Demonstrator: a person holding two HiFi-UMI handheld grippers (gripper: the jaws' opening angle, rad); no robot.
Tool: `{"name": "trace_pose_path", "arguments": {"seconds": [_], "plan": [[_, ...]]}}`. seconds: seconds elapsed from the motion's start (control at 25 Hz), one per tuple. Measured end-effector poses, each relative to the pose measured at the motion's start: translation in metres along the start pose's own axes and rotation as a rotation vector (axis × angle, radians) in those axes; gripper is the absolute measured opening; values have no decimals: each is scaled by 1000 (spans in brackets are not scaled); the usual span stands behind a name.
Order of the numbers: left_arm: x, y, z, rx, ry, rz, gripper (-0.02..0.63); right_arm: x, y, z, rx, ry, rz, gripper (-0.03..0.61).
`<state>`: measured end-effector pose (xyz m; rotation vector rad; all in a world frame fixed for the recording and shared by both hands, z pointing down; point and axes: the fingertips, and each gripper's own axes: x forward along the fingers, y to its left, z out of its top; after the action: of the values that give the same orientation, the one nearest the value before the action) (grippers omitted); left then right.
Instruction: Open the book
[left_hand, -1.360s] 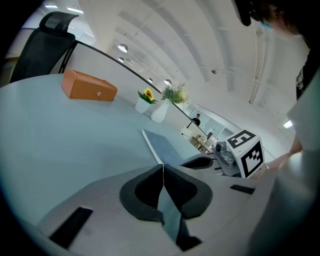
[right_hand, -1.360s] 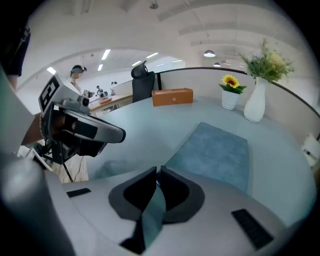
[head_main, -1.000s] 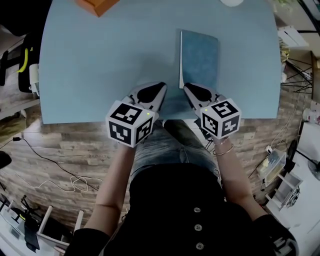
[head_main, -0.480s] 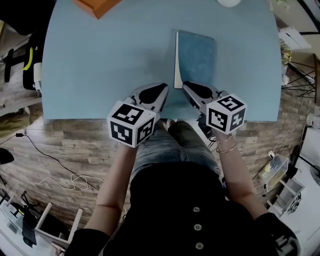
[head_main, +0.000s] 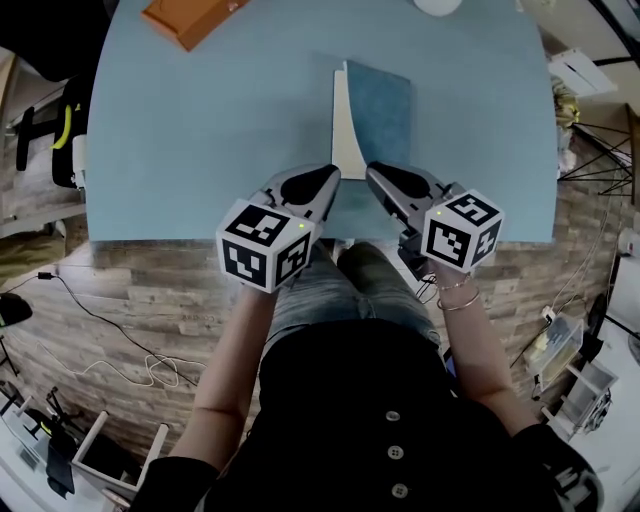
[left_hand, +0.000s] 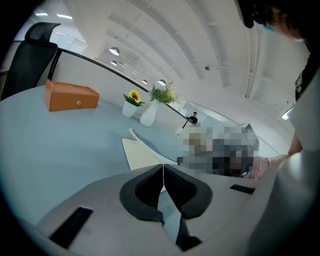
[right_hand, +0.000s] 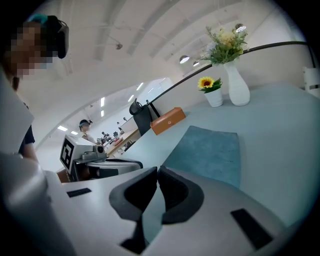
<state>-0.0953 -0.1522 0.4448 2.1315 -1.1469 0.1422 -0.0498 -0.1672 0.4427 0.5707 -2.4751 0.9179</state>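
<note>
So far: the blue rectangular book (head_main: 385, 110) lies on the pale blue table (head_main: 200, 130), near the centre of the head view. Its cover is raised along the left edge, baring a cream page (head_main: 345, 140), so the spine seems to be on the right.
Right gripper (head_main: 378, 178): fingers closed thin, apparently pinching the cover's near left corner, which runs straight into the tips in the right gripper view.
Left gripper (head_main: 325, 180): fingers together, tips at the cream page's near corner; whether they nip a leaf I cannot tell.
Left to do: by my reading the opening is barely begun. The cover has to swing up and over to the right until it lies flat.
Elsewhere: an orange box (head_main: 185, 15) sits at the upper left, well apart from the book.
</note>
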Motion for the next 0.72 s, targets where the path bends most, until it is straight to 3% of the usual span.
{"name": "trace_pose_path", "arguments": {"seconds": [0.36,0.72], "plan": [[22,-35,11,73,7,-56,14,-38,-7,14,38,-106,-3,17],[38,-54,23,127,4,-104,15,-74,-24,21,53,-198,-79,17]]}}
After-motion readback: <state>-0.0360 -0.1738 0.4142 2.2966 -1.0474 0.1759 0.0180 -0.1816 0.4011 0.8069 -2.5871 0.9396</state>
